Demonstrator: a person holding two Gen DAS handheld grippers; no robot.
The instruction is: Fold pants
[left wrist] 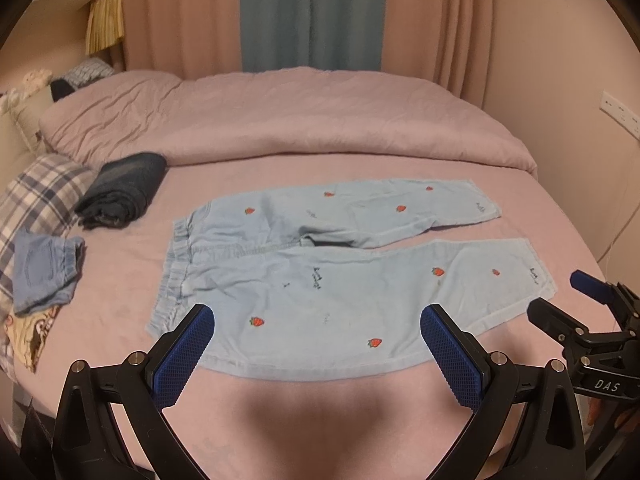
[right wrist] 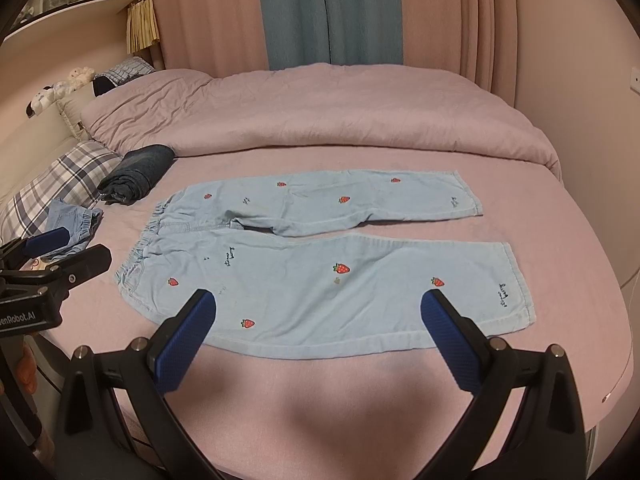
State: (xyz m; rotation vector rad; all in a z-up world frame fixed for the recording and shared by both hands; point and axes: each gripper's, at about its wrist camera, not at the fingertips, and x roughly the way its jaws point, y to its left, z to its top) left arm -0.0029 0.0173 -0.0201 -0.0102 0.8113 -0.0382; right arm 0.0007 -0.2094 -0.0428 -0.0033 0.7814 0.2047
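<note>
Pants (left wrist: 340,272), light blue w/ strawberry print, lie spread flat on the pink bed (left wrist: 280,420), waistband to the left, both legs running right, slightly splayed w/ a gap between them; not folded yet. Fabric looks like thin soft denim: light, limp, will drape and sag from any pinch point, prob. not slippery on the sheet, nothing fragile. Best holds, I'd judge: the elastic waistband (left wrist: 176,264) (thicker, bunched, easy to pinch) and the hem of the near leg (right wrist: 516,292), so one leg can be laid over the other w/o dragging. Left tool (left wrist: 318,360) is spread wide, holding nothing, hovering at the near edge of the pants. Right tool (right wrist: 320,348) is likewise spread and empty, over the near leg. Left view shows the right tool off to its right side, near the leg hem, plus a wall socket (left wrist: 620,114); the right view shows the left tool at its left edge instead, and soft toys (right wrist: 60,88) on the headboard. Both views show dark folded jeans (right wrist: 136,176), a small blue garment (left wrist: 44,272) and a plaid pillow (right wrist: 60,188) left of the pants.
</note>
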